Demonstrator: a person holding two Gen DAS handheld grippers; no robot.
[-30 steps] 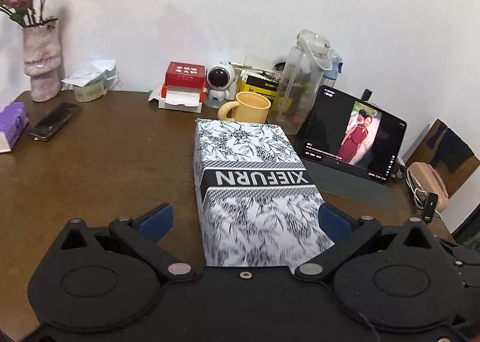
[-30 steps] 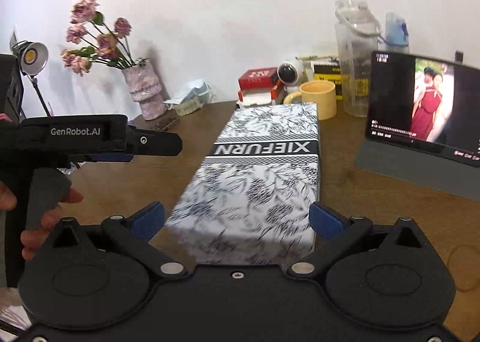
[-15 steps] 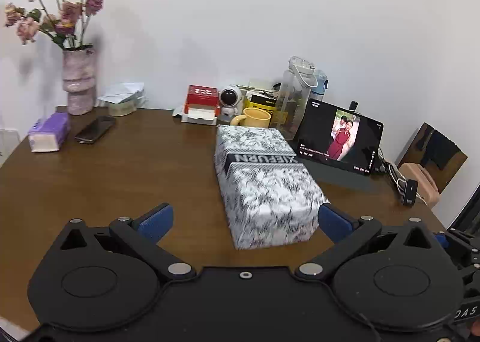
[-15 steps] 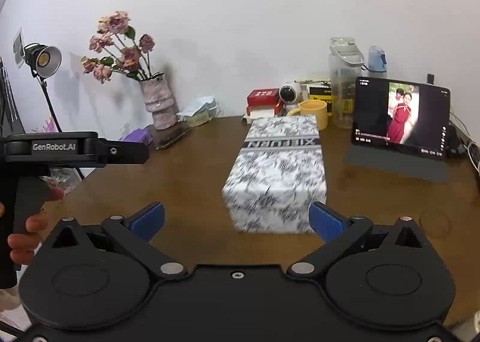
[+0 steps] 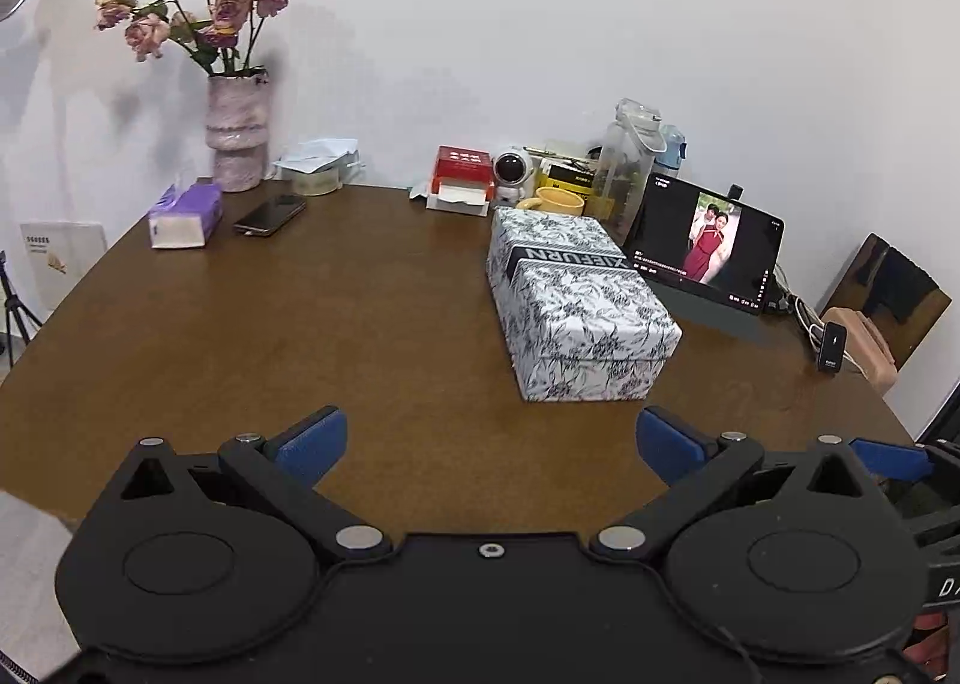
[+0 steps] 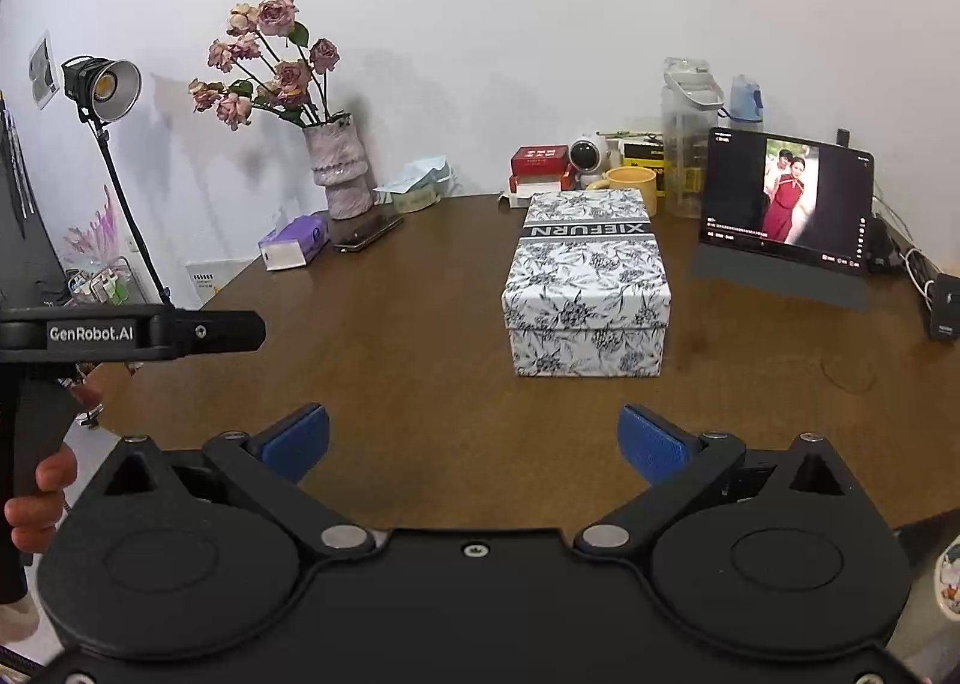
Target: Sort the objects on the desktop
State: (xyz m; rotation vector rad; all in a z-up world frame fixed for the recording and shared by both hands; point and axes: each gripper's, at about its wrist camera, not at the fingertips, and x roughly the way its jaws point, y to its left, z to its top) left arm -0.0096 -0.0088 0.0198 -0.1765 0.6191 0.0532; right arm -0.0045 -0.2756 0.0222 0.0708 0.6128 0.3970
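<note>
A round brown wooden table [image 5: 240, 324] stands against a white wall, with a vase of pink flowers [image 5: 235, 132], a tissue pack [image 5: 183, 216], a phone [image 5: 270, 214] and a lit tablet [image 6: 786, 198] along its back edge. The mug [image 5: 555, 200] is half hidden behind the box, and small items beside it are hard to make out. The black-and-white floral box [image 6: 588, 282] sits closed, right of the table's centre, well ahead of the left gripper [image 5: 489, 438] and right gripper [image 6: 474, 435], both with jaws apart and empty.
</note>
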